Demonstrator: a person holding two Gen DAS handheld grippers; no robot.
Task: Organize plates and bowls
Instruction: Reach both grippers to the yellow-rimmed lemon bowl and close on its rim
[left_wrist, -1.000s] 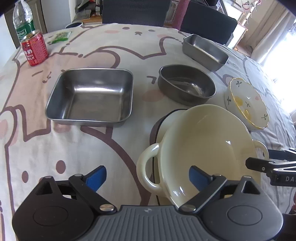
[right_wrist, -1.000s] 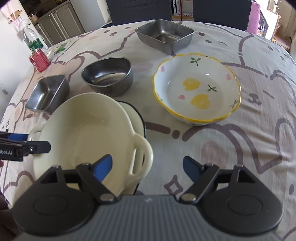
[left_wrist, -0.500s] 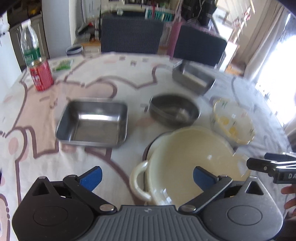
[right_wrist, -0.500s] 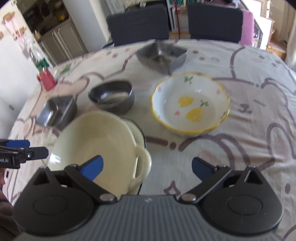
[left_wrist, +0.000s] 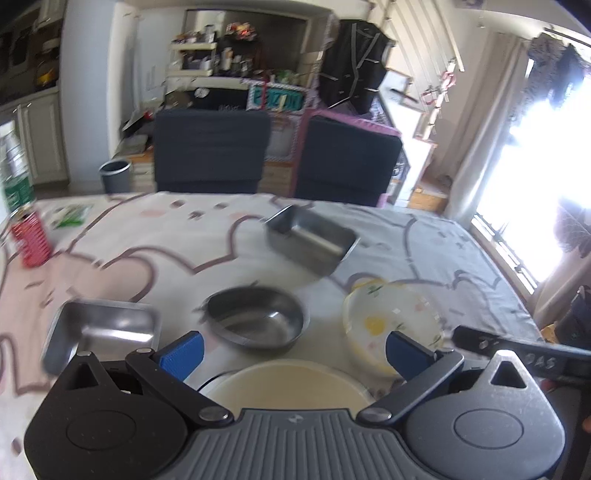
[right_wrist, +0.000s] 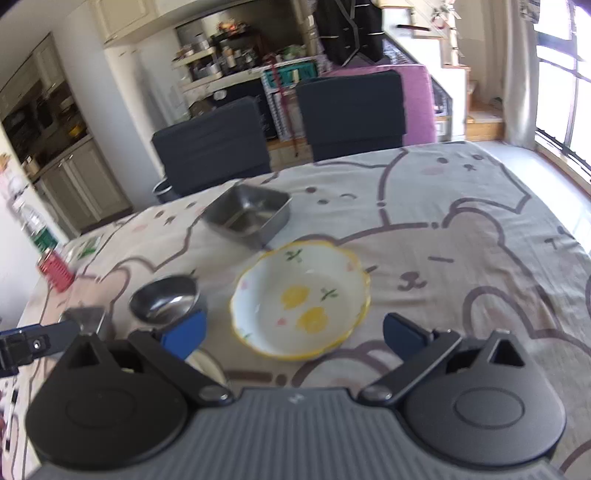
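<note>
My left gripper (left_wrist: 293, 350) is open and empty, raised over the cream handled bowl (left_wrist: 288, 384), whose rim shows just below the jaws. Beyond it sit a round steel bowl (left_wrist: 256, 321), a square steel tray (left_wrist: 99, 332) at left, a rectangular steel tray (left_wrist: 310, 242) farther back and a flowered yellow-rimmed bowl (left_wrist: 391, 321) at right. My right gripper (right_wrist: 293, 334) is open and empty, above the near edge of the flowered bowl (right_wrist: 301, 295). The round steel bowl (right_wrist: 164, 301) and the rectangular steel tray (right_wrist: 247, 216) also show in the right wrist view.
A red can (left_wrist: 31, 240) and a water bottle (left_wrist: 14, 184) stand at the table's far left. Two dark chairs (left_wrist: 210, 151) stand behind the far edge. The cartoon tablecloth (right_wrist: 461, 240) covers the table. The other gripper (left_wrist: 517, 356) shows at the right.
Both grippers have risen and tilted up, away from the cream bowl. The views now take in the room beyond the table. Both stay open.
</note>
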